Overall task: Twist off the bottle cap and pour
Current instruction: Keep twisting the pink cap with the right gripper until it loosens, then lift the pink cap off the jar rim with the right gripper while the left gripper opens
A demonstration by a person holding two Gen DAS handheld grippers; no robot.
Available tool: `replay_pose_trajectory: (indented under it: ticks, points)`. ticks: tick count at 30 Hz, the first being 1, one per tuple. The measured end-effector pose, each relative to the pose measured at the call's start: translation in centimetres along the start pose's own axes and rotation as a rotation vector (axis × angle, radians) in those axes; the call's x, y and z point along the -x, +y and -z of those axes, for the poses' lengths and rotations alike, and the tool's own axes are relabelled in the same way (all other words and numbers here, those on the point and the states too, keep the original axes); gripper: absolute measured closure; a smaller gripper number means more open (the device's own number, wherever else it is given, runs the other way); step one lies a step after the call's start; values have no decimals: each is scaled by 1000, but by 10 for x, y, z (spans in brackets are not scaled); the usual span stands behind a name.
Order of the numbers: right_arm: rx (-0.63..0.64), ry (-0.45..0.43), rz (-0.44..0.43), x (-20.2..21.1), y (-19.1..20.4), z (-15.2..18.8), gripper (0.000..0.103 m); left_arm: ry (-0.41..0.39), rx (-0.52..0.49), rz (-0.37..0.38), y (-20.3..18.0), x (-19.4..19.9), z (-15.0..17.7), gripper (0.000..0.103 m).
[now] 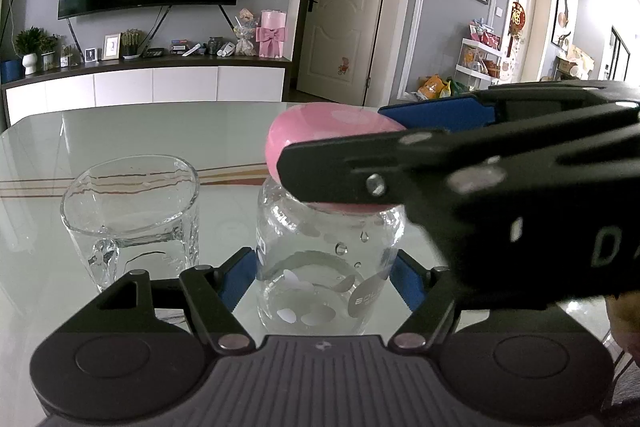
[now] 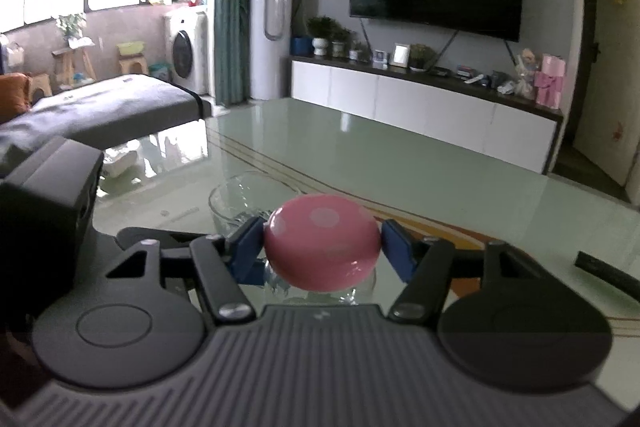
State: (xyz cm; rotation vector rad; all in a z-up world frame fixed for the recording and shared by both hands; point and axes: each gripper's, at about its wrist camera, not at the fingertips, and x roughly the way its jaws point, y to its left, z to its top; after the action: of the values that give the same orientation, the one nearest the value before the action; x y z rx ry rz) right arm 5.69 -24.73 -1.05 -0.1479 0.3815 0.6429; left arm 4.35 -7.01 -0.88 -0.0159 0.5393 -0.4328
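A clear glass bottle [image 1: 320, 267] with white spots and water drops stands on the glass table [image 1: 160, 135]. Its round pink cap [image 1: 320, 135] sits on top. My left gripper [image 1: 326, 279] is shut on the bottle's body, blue pads on both sides. My right gripper [image 1: 396, 151] comes in from the right and is shut on the cap. In the right wrist view the pink cap [image 2: 322, 247] sits between the blue pads of the right gripper [image 2: 322, 249]. An empty clear drinking glass [image 1: 132, 219] stands left of the bottle; it shows behind the cap in the right wrist view [image 2: 244, 199].
The table is pale green glass with brown stripes [image 2: 400, 163]. A dark flat object [image 2: 608, 275] lies at the table's right edge. The left gripper's body [image 2: 44, 211] fills the left side of the right wrist view. A TV cabinet [image 1: 152, 83] stands beyond the table.
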Motion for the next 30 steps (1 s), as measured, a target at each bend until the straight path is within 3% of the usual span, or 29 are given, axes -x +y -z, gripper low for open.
replay_pose_trajectory:
  ticks: [14,30]
  points:
    - [37,-19,-128,9,-18,-8,38,-1,-1,-1,0,-1,1,27]
    - [47,-19,-135,9,-20,-18,38,-2,-3,-3,-1,-1,0,27]
